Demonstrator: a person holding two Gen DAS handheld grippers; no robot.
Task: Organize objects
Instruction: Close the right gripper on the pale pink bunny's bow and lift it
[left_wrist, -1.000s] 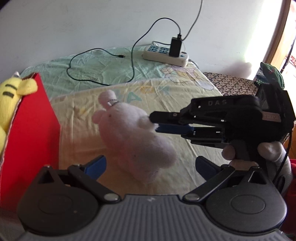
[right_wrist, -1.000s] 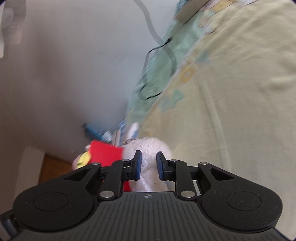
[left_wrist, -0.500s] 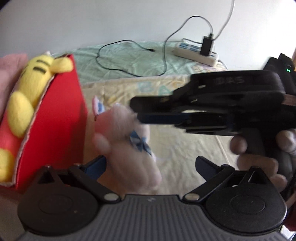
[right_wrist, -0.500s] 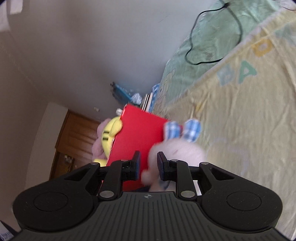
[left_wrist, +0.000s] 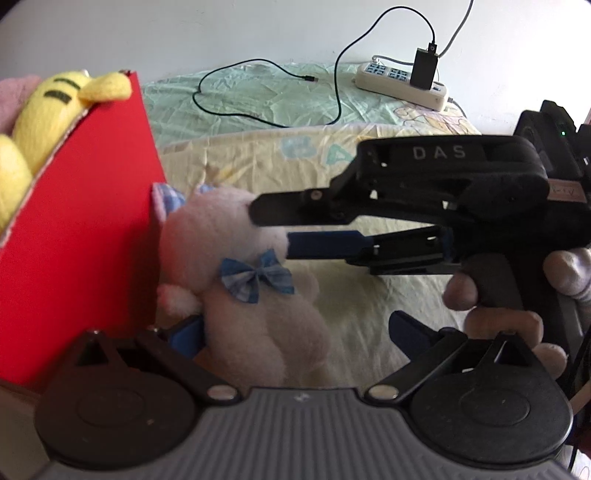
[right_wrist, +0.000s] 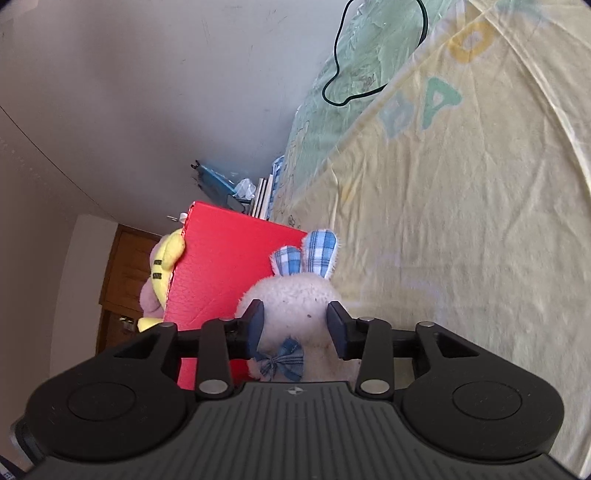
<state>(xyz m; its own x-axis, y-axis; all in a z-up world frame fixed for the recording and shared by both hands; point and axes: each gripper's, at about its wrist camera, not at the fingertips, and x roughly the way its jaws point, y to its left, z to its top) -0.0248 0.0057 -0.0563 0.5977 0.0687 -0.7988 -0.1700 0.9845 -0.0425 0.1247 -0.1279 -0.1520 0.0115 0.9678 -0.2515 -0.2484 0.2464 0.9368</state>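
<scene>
A white plush rabbit (left_wrist: 240, 284) with checked blue ears and a blue bow (left_wrist: 257, 277) is sitting upright on the bed, just right of a red box (left_wrist: 74, 229) and possibly touching its wall. The right gripper (right_wrist: 295, 325) is reaching in from the right with its jaws parted on either side of the rabbit's head; the pads are lying against the fur, though I cannot tell whether they are squeezing it. The left gripper (left_wrist: 291, 332) is hanging near the rabbit's body with its jaws spread wide, gripping nothing. A hand (left_wrist: 517, 314) is wrapping the right gripper's handle.

A yellow plush toy (left_wrist: 44, 122) is poking over the box's top edge, beside something pink (only partly showing). The box wall is standing directly between the rabbit and the toys inside.

A yellow sheet (right_wrist: 461, 221) with printed letters is covering the near bed; a green sheet (left_wrist: 258, 99) is lying farther back, carrying a black cable (left_wrist: 266, 96) and a white power strip (left_wrist: 402, 83) with a black charger (left_wrist: 424, 68) plugged in. A plain pale wall (left_wrist: 221, 33) is rising behind, and a wooden door (right_wrist: 122, 273) is showing far left.
</scene>
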